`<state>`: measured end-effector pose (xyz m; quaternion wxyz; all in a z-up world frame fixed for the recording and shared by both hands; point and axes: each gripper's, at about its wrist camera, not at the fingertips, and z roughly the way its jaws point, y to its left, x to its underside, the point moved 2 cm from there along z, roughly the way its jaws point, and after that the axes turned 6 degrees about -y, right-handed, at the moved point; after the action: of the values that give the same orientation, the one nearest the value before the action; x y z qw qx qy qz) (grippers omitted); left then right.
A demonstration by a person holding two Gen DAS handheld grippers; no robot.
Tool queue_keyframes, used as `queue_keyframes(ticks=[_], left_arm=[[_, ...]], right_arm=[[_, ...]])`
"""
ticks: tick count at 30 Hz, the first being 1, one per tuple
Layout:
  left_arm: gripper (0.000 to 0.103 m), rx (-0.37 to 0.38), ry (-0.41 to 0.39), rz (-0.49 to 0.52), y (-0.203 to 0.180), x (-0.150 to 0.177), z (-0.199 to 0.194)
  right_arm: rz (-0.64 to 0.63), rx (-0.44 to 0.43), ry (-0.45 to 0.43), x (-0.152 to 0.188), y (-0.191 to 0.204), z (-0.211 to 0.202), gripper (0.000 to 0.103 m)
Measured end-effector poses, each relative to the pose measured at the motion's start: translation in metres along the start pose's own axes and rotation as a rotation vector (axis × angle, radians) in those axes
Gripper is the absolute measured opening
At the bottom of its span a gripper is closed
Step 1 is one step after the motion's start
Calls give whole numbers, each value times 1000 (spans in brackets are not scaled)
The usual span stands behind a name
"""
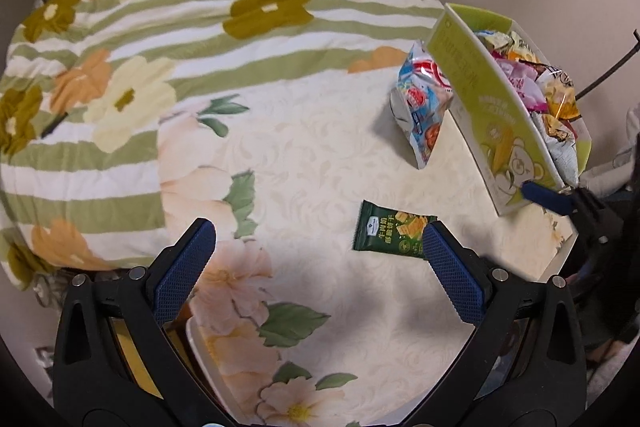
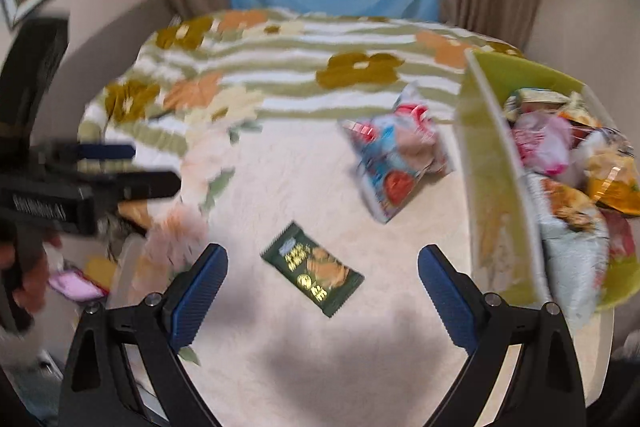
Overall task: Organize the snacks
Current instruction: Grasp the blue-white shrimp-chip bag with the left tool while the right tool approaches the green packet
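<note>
A dark green snack packet lies flat on the cream floral cloth; it also shows in the right wrist view. A blue, red and white snack bag leans against a lime green box full of snack packets. In the right wrist view the bag lies left of the box. My left gripper is open and empty, its right finger by the green packet. My right gripper is open and empty, with the green packet between its fingers in the view.
A green-striped flowered quilt covers the far half of the surface. The left gripper and a hand show at the left of the right wrist view. The right gripper's finger shows by the box. Small items lie below the left table edge.
</note>
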<state>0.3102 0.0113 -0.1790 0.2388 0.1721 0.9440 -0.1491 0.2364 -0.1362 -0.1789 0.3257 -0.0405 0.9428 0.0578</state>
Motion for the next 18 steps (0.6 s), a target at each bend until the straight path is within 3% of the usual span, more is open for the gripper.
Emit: queue_keyframes(ticks=[9, 14, 18], left_arm=[[102, 49, 21, 135, -28, -41, 55], [102, 83, 45, 232, -64, -75, 95], [102, 128, 80, 253, -89, -97, 133]], right_arm=[[-209, -107, 73, 33, 1, 67, 95], [-256, -161, 77, 42, -5, 86, 91], [-287, -193, 74, 47, -7, 88, 91]])
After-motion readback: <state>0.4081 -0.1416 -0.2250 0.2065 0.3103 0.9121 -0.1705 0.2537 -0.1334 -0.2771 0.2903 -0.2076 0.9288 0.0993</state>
